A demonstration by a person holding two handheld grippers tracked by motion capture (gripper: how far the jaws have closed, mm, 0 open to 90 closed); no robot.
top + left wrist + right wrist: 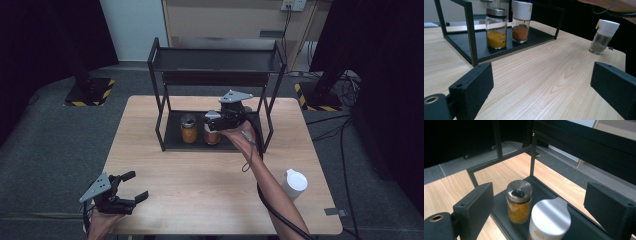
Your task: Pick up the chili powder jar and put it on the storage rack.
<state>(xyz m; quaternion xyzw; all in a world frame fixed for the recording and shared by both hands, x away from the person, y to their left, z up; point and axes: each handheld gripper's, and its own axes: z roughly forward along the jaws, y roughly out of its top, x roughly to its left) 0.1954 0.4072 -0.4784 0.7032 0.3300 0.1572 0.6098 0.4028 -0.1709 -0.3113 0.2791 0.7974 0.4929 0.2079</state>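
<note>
- Glass spice jar with a white flip-top cap and orange powder inside [521,22] is standing upright on the lower shelf of the black metal two-tier rack [216,61], at the right of a neighbouring jar in the high view.
- Right gripper [214,119] is hovering just above that white cap; in the right gripper view its two black jaws are standing wide apart with the cap [549,219] below and between them, and the pads are touching nothing.
- Beside it, a glass jar with a round silver metal lid and yellow powder [519,201] is standing upright on the same shelf, close to the white-capped jar; whether the two touch I cannot tell.
- The rack is sitting toward the far side of the light wooden table [200,195].
- A second white-capped glass shaker holding grey powder [603,36] is standing on the table near its right edge, well apart from the rack.
- Left gripper [131,187] is resting at the near left corner of the table, its jaws spread wide and gripping nothing, pointing across the bare wood toward the rack.
</note>
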